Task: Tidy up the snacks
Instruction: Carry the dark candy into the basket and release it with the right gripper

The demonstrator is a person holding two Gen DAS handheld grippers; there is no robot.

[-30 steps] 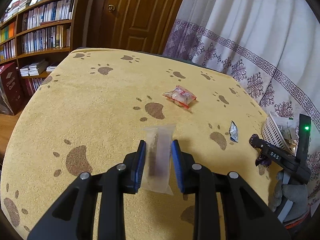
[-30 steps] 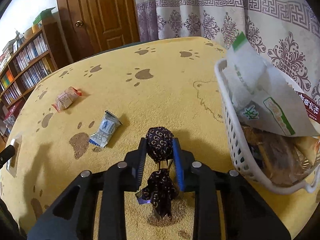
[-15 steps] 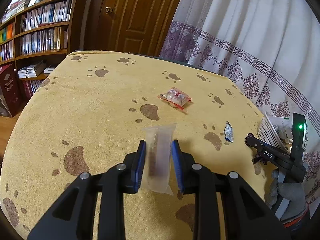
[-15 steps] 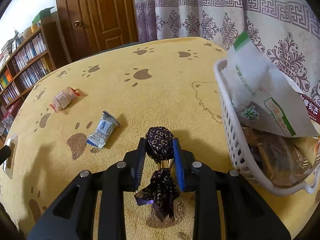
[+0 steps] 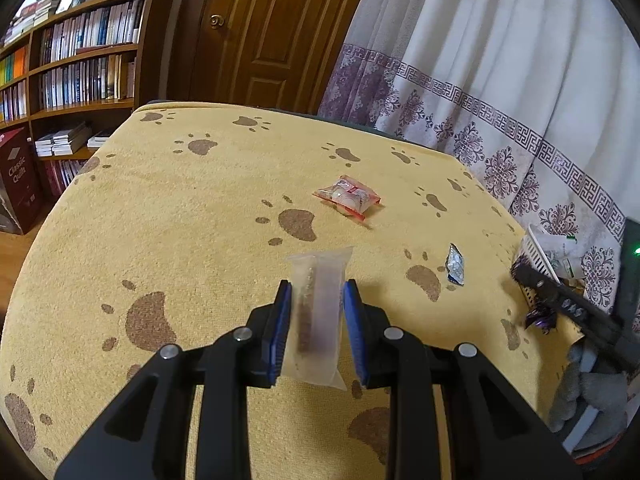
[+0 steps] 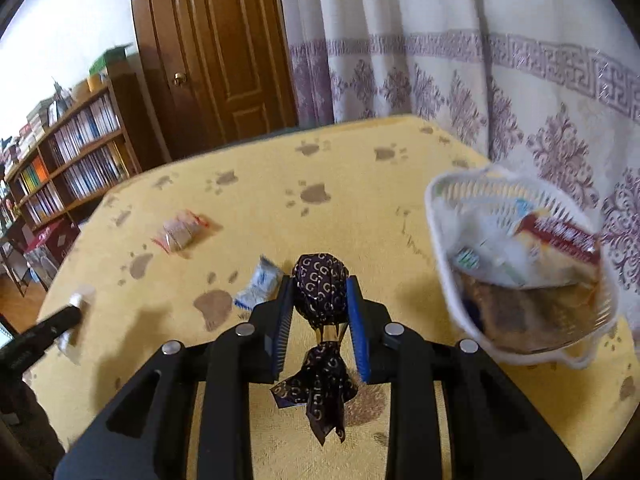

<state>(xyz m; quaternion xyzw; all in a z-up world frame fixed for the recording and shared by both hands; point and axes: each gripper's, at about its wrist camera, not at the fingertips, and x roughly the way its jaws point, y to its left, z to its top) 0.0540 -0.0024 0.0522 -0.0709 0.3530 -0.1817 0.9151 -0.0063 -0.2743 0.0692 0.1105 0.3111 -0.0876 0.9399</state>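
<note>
My left gripper [image 5: 316, 296] is shut on a clear packet with a brown snack bar [image 5: 318, 312], held above the yellow paw-print cloth [image 5: 180, 216]. My right gripper [image 6: 319, 296] is shut on a dark purple wrapped chocolate [image 6: 320, 292], raised above the cloth and left of the white basket [image 6: 448, 276] full of snacks. The basket also shows at the right edge of the left wrist view [image 5: 536, 252]. A red-and-clear packet [image 5: 347, 198] [image 6: 180, 232] and a small blue-white packet [image 5: 455, 265] [image 6: 258, 286] lie on the cloth.
A bookshelf [image 5: 76, 64] stands at the left, a wooden door [image 5: 264, 32] behind the table, and a patterned curtain [image 5: 500, 92] along the right side. A dark red box [image 5: 18, 184] sits on the floor by the shelf.
My right gripper has risen and swung with the chocolate, so the basket now looks farther and lower. My left gripper has drifted slightly with its packet.
</note>
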